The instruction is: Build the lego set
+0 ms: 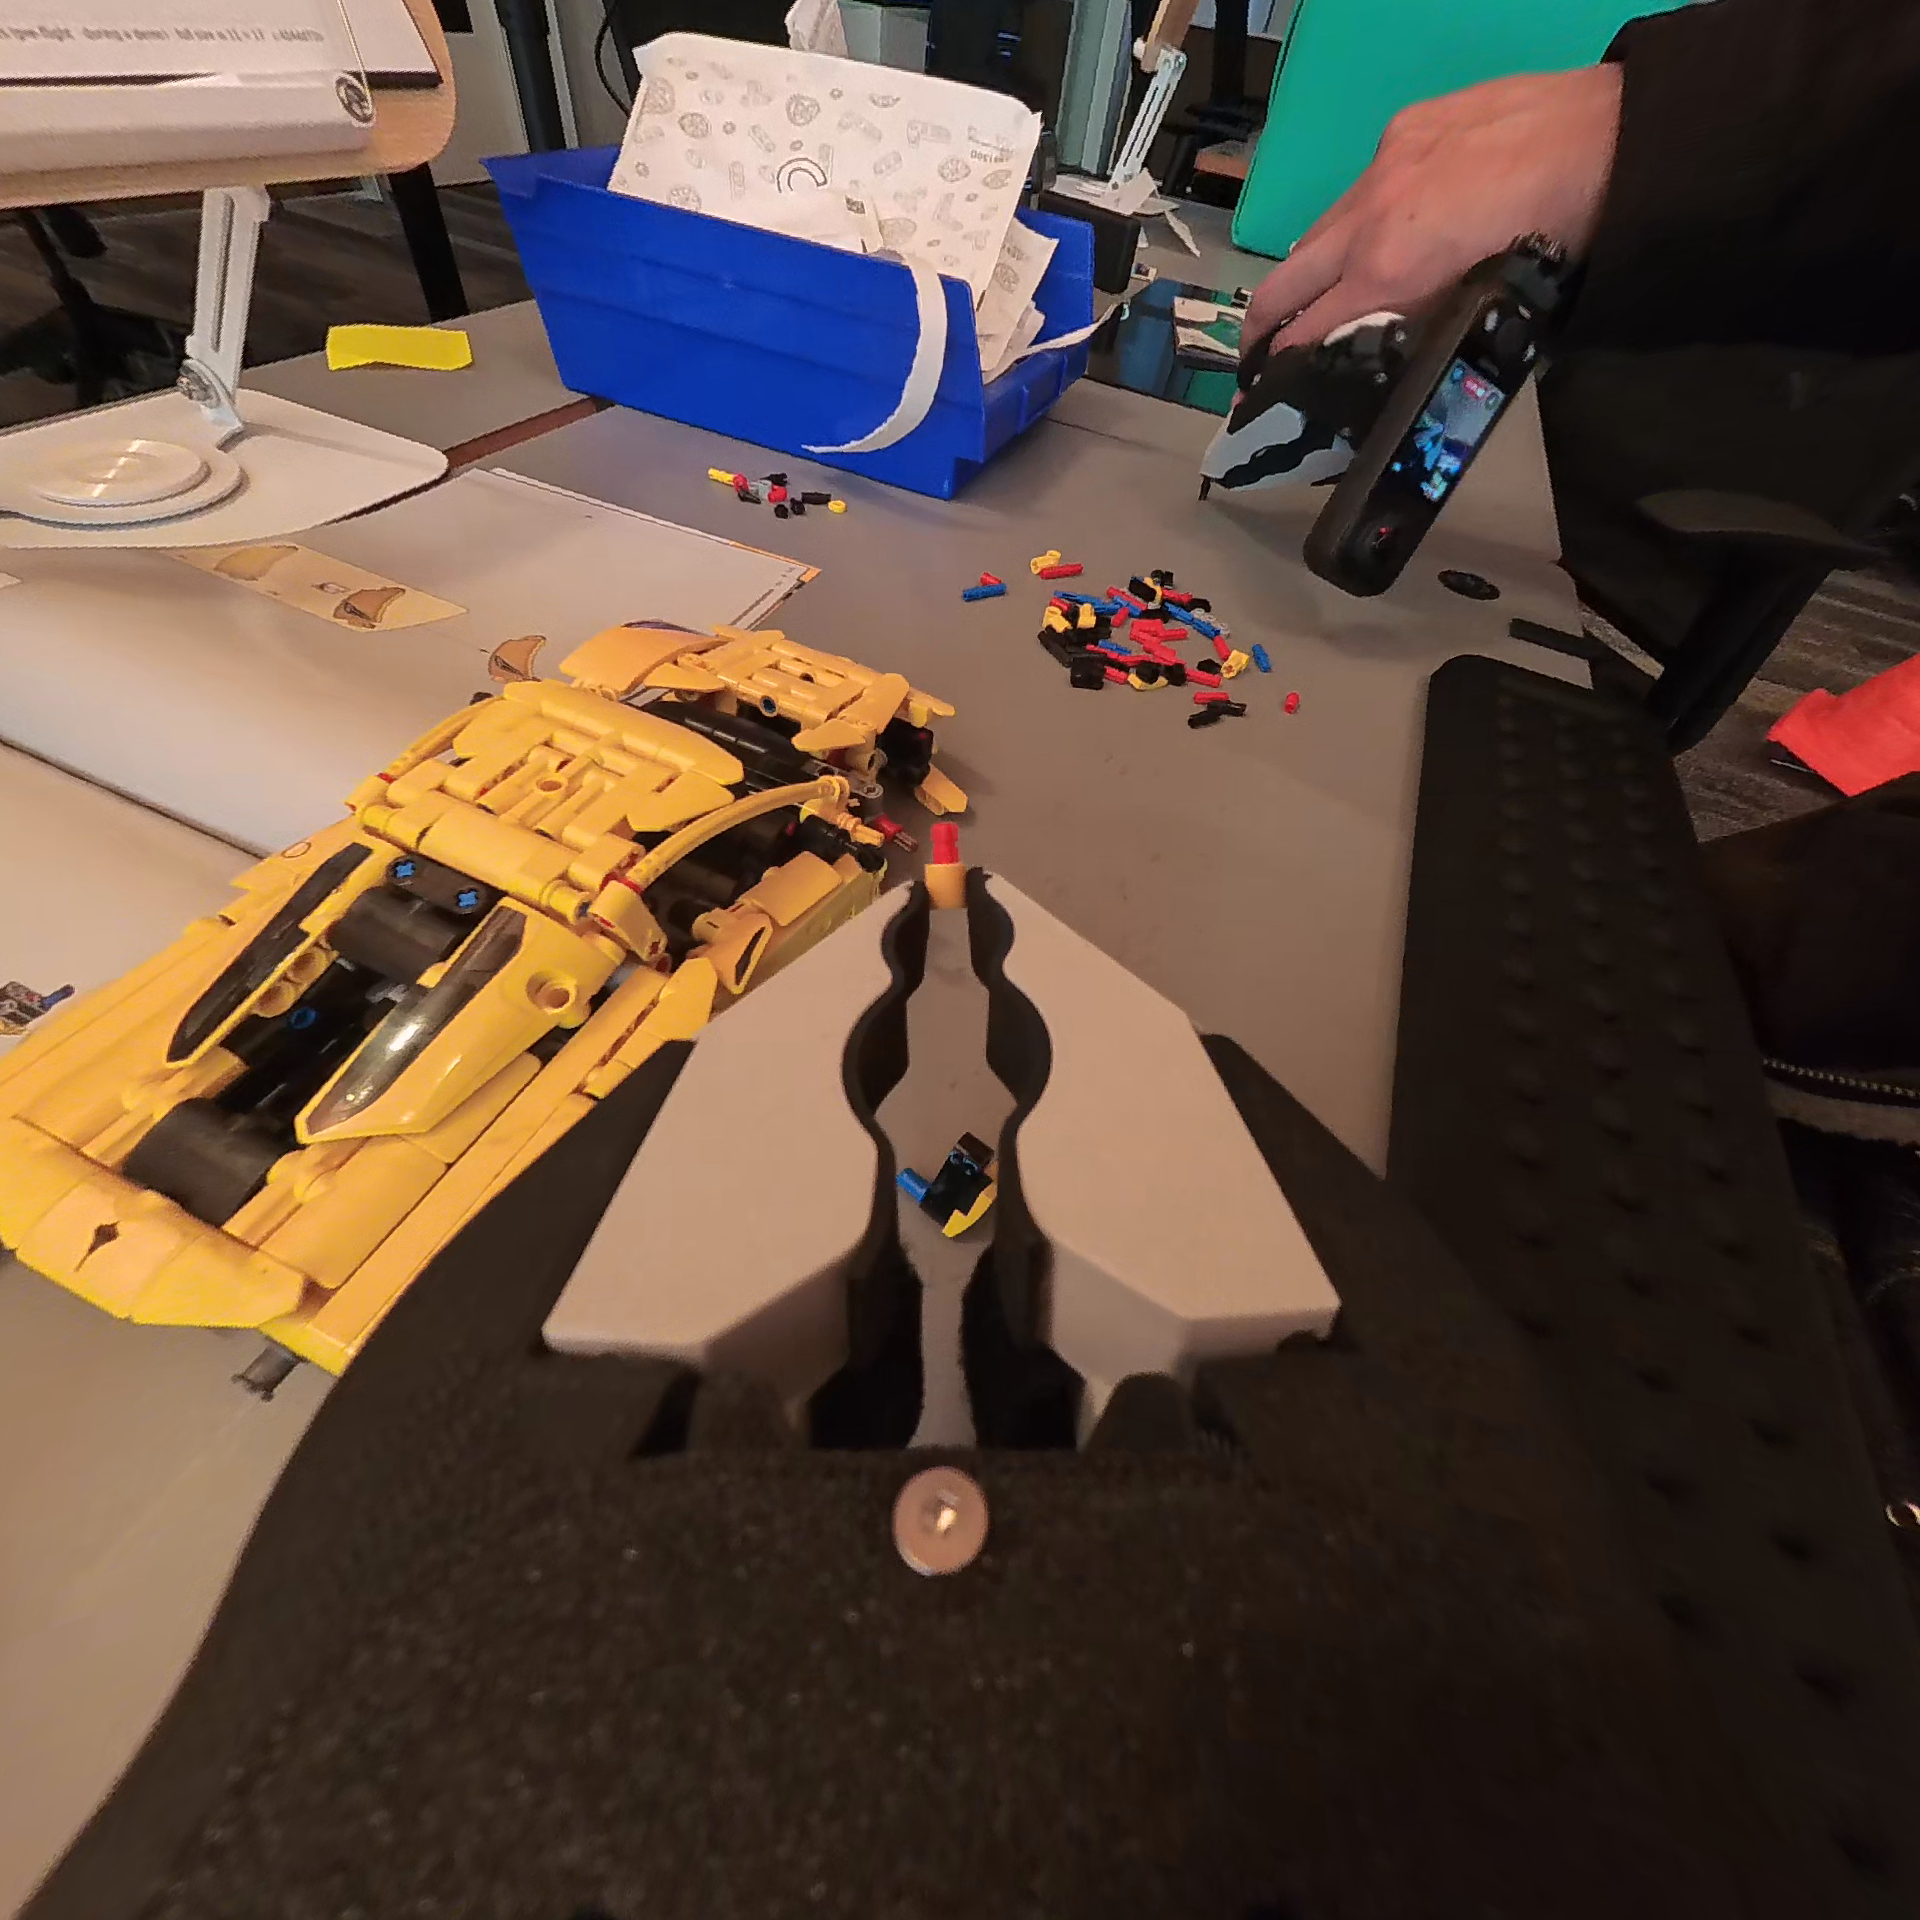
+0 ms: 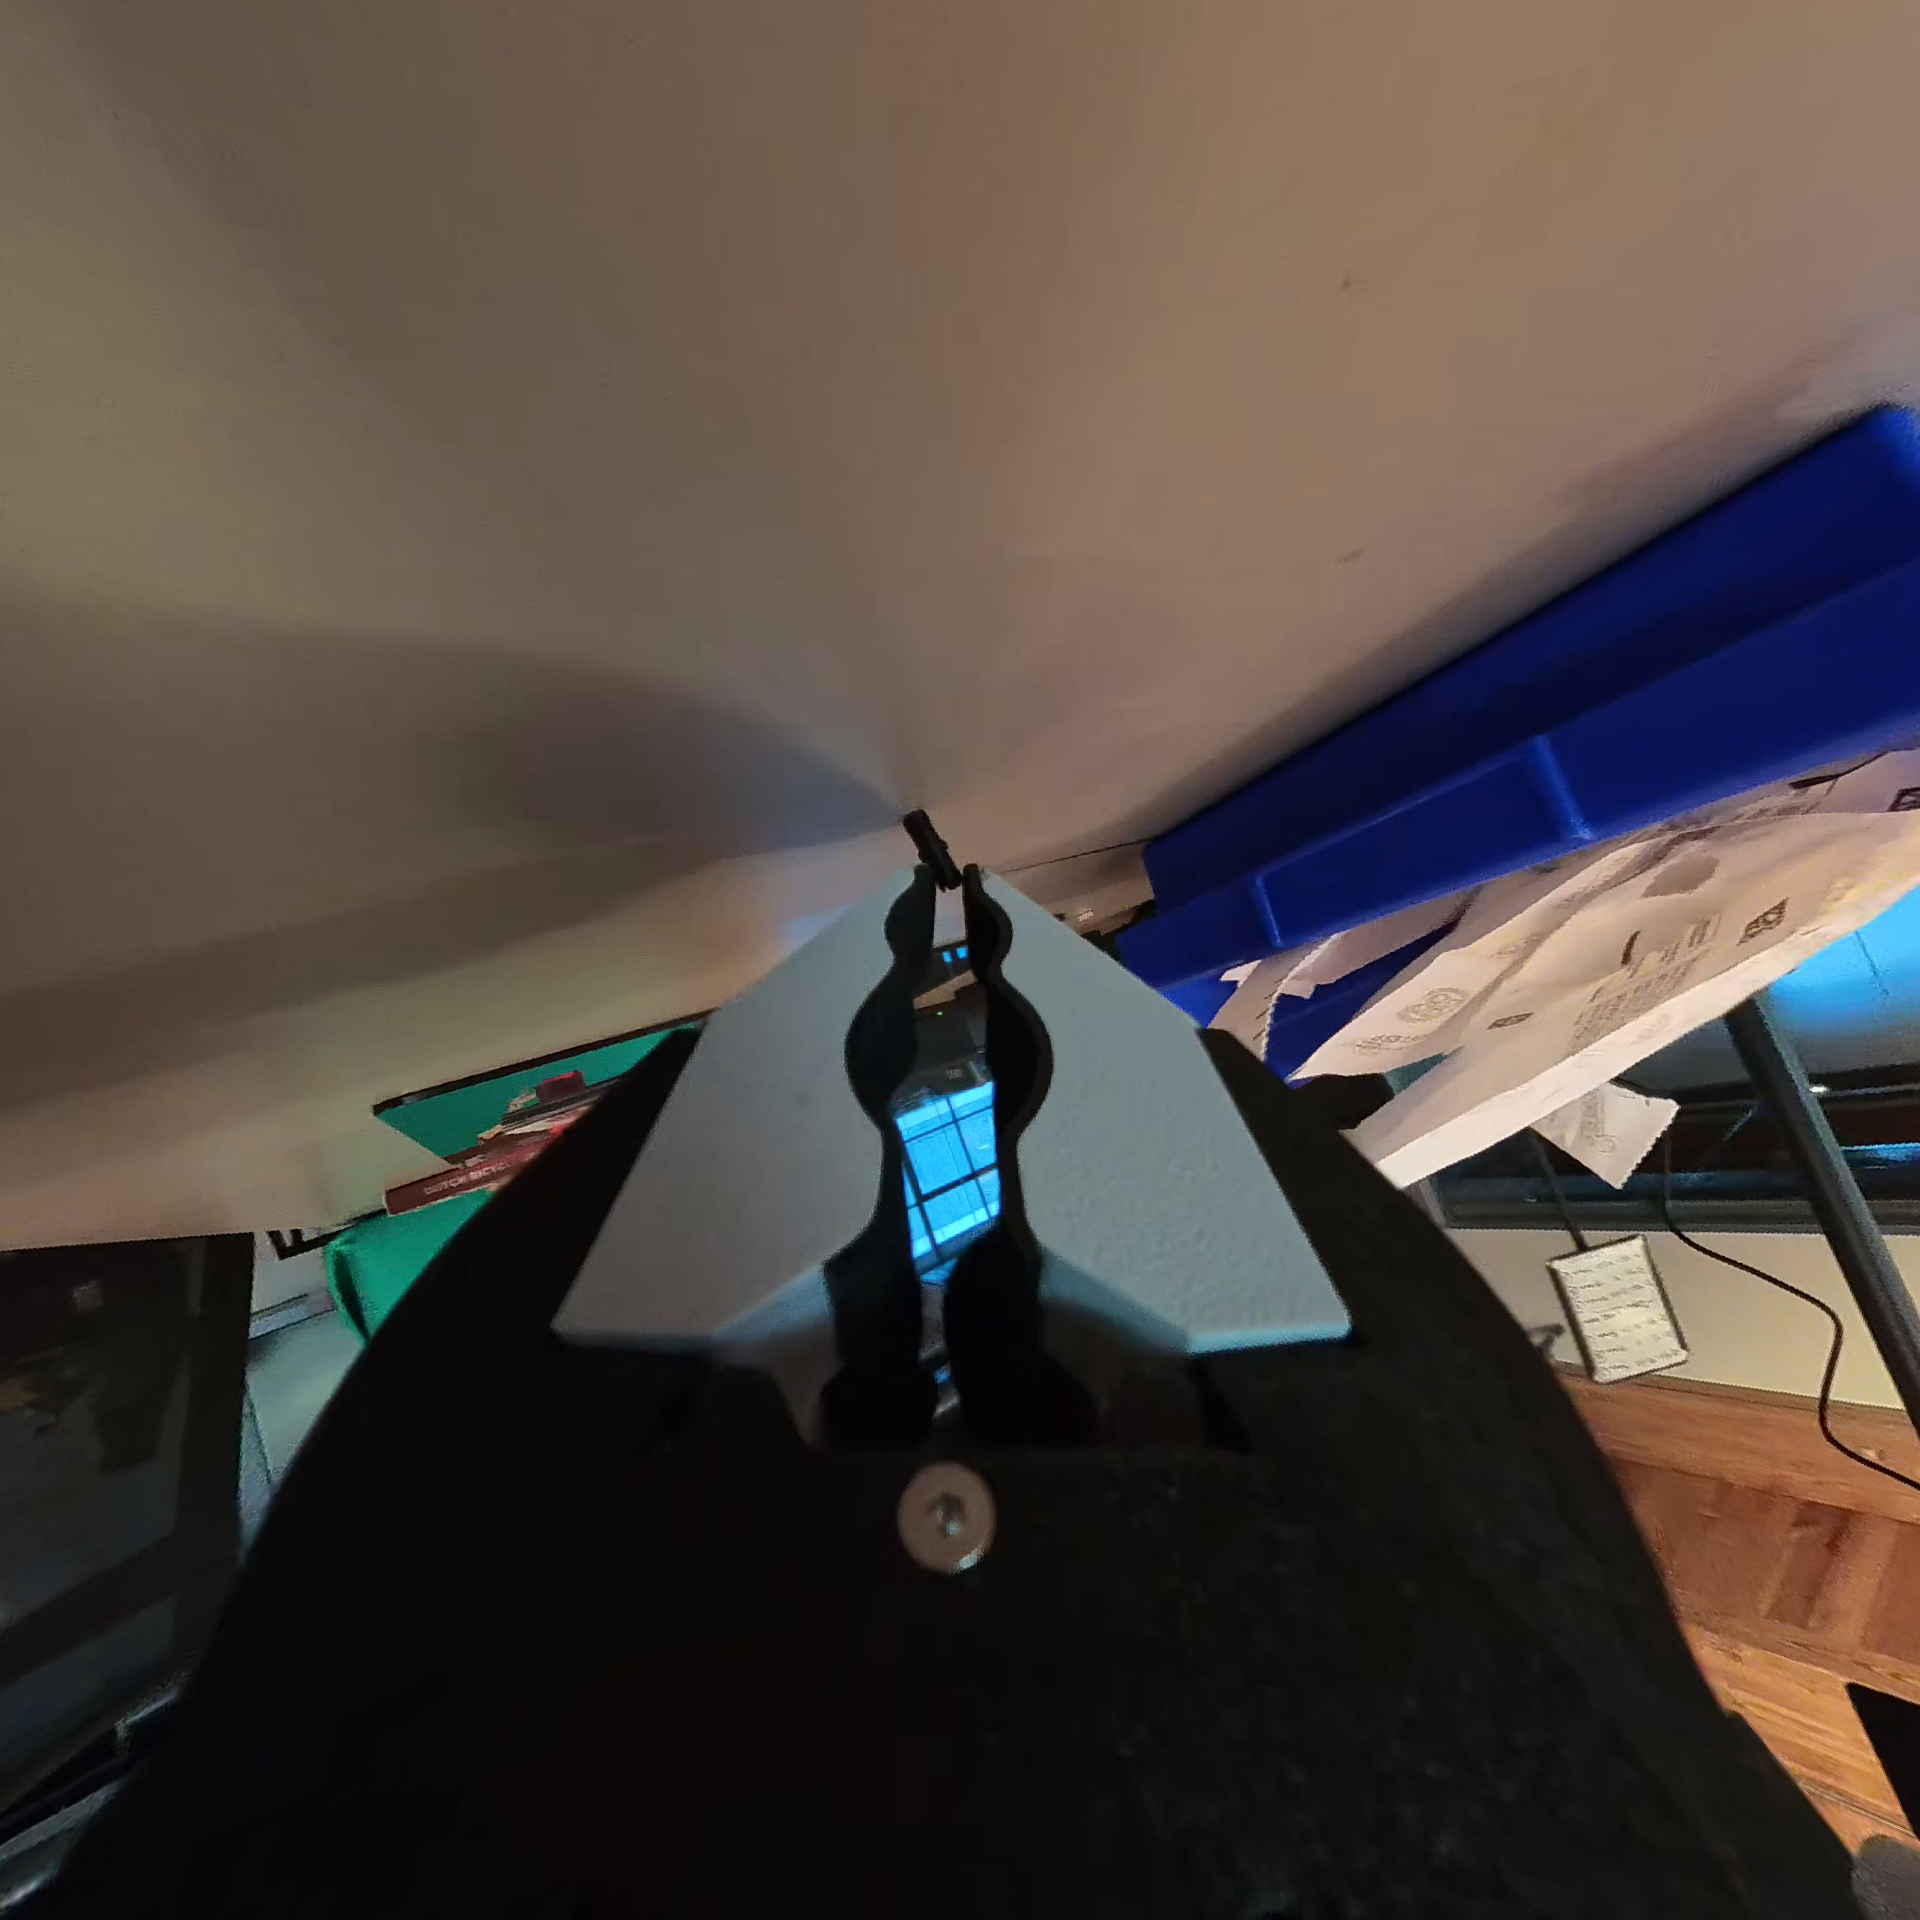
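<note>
Pinching a small yellow connector (image 1: 943,888) with a red pin (image 1: 943,842) standing out of its far end, the left gripper (image 1: 945,894) has its grey, wavy-edged fingers pressed together on the piece just beside the yellow lego car (image 1: 436,966); the pin's long axis runs forward along the fingers, away from the camera. The car lies on the grey table (image 1: 1195,862) with its long axis diagonal, one end cut off at the lower left edge of the view, the other near the gripper tips; its shell is smooth yellow plastic over black inner parts. A small black, blue and yellow piece (image 1: 956,1184) shows through the gap between the fingers; its shape is hard to make out. A loose pile of small pieces (image 1: 1143,634) in red, blue, black and yellow lies farther right, and a blue bin (image 1: 769,332) stuffed with printed paper bags (image 1: 831,145) stands behind.

In the right wrist view the picture is tilted and blurred; the right gripper (image 2: 943,878) is closed on a thin black pin (image 2: 930,847), which points outward past the tips toward the table; most of the pin's lower end is hidden between the fingers. A hand (image 1: 1434,208) holds that gripper in the left wrist view.
</note>
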Demonstrator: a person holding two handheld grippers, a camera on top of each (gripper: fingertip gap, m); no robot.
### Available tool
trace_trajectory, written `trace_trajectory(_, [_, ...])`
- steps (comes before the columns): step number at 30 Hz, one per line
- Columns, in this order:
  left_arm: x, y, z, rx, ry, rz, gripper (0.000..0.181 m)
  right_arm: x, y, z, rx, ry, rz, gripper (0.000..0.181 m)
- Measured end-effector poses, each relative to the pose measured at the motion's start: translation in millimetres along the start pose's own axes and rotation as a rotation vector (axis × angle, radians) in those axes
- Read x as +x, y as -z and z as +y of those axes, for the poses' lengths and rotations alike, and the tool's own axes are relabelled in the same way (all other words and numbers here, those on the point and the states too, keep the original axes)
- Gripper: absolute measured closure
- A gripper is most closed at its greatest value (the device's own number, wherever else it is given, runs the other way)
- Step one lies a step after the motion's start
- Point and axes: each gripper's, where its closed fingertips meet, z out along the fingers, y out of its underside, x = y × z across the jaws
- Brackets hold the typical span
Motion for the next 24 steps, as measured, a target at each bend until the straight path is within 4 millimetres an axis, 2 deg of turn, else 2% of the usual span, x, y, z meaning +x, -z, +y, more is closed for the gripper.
trace_trajectory(24, [0.3, -1.0, 1.5, -0.008, -0.009, -0.002, 0.174, -4.9, 1.3, -0.4, 0.039, -0.075, -0.049, 0.169])
